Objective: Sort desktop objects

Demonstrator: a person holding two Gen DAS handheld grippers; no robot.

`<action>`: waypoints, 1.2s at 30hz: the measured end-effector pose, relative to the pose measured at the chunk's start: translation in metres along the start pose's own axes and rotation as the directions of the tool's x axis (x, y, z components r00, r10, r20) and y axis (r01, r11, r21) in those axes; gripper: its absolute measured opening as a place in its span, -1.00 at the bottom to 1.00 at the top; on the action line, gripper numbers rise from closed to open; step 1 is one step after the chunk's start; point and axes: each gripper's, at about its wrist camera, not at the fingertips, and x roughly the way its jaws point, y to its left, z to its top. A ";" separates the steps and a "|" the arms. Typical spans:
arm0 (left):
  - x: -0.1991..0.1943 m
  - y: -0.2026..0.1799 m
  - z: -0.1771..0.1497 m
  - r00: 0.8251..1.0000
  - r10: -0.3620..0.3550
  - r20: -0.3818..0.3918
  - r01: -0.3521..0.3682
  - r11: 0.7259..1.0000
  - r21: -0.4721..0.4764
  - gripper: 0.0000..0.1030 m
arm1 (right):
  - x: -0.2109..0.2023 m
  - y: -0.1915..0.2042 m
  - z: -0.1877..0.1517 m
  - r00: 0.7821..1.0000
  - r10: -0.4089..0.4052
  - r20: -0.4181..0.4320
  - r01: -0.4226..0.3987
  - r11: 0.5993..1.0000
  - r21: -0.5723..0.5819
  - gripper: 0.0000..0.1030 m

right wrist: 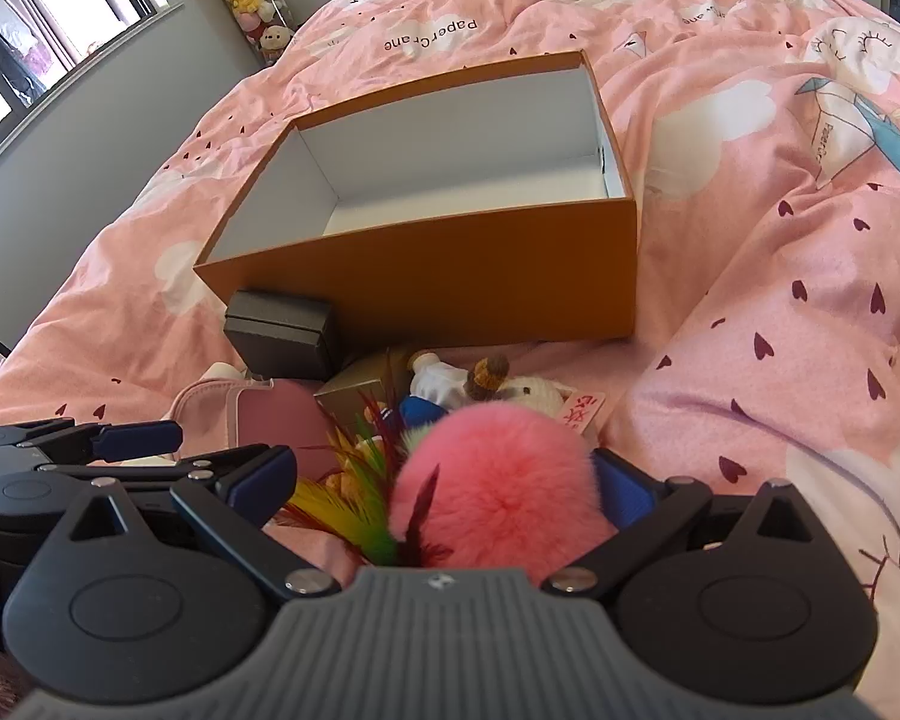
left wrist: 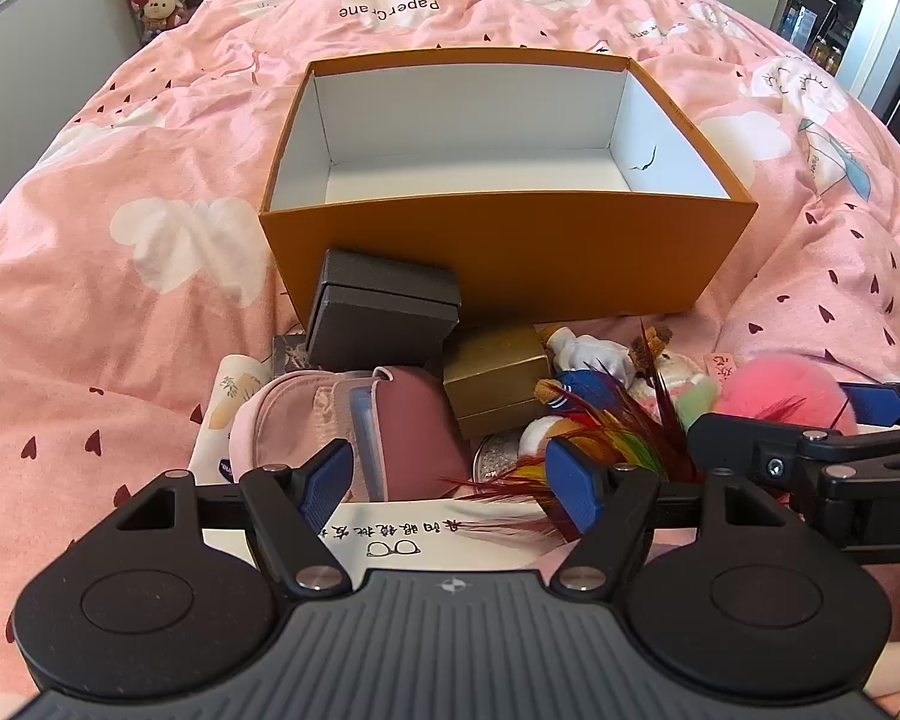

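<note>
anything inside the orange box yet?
Nothing visible: the orange box shows bare white walls and floor, plus a small dark mark on one wall. Its near wall hides the front strip of floor.

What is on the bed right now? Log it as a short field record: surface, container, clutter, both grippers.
surface: pink printed duvet
container: open orange cardboard box with white lining, nothing visible inside
beside box front: dark grey lidded cardboard box, gold cardboard box
clutter: fluffy pink pompom, rainbow feather bundle, pink fabric pouch, knitted dolls
left gripper: open, above the clutter, holding nothing
right gripper: open, pompom between the jaws, not gripped
sorted so far: nothing
</note>
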 end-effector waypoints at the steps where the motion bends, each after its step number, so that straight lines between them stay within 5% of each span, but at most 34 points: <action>1: 0.000 0.000 0.000 1.000 0.001 -0.002 -0.001 1.000 0.000 0.62 | 0.001 0.000 0.000 1.000 0.000 -0.001 0.000 1.000 0.000 0.99; 36: 0.004 -0.002 -0.003 1.000 0.010 -0.016 -0.010 1.000 0.006 0.62 | 0.004 0.000 -0.002 1.000 -0.004 -0.017 0.003 1.000 -0.004 0.99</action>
